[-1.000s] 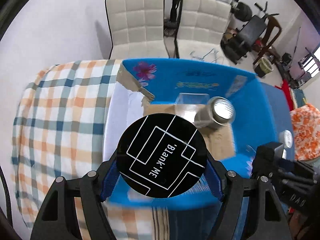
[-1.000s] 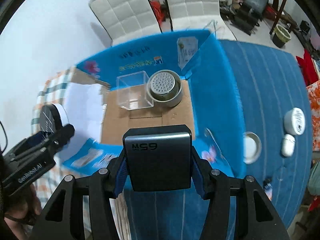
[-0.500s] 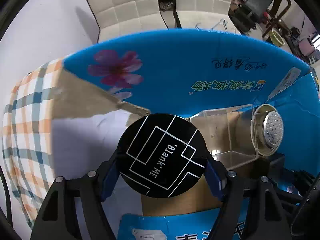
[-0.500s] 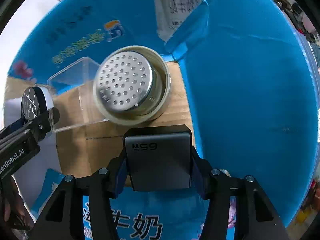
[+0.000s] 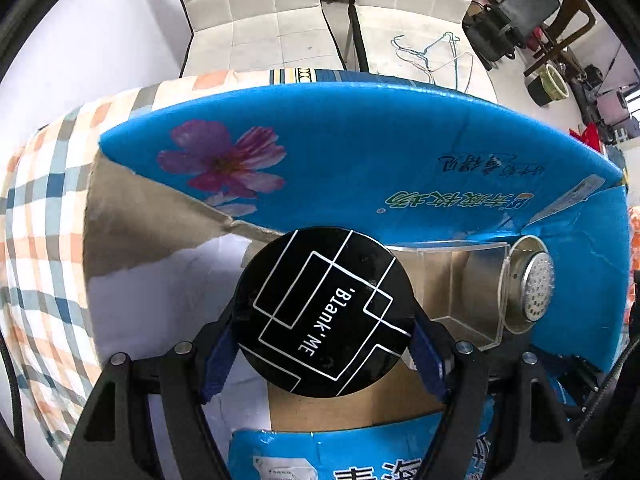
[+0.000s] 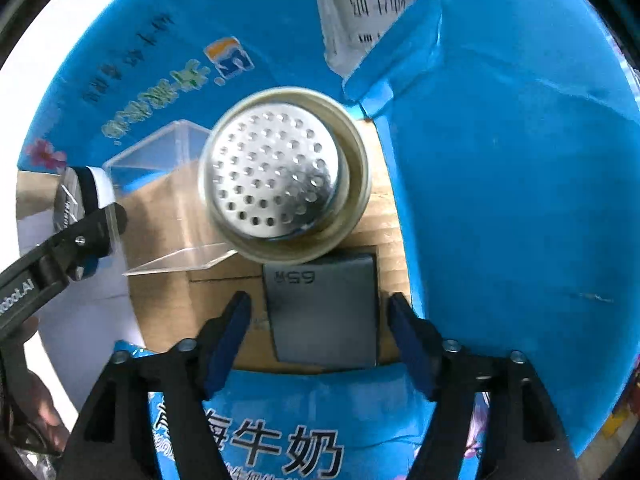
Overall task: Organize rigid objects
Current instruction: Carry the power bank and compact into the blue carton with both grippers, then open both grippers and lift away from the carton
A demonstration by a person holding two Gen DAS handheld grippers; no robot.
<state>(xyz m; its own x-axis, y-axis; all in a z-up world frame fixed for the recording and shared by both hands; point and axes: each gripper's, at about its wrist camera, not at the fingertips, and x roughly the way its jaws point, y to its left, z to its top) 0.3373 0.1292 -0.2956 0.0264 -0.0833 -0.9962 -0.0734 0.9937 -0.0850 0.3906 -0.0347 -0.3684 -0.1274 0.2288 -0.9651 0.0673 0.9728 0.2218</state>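
The left gripper clamps a round black tin; the right gripper hangs open around a gray charger on the box floor.

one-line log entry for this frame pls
left claw: shut on black round compact over blue box | right claw: open, grey charger lying on box floor beside strainer cup, clear case

Black grippers, blue jaw pads, silver screws, white lettering.

Perforated shiny metal strainer
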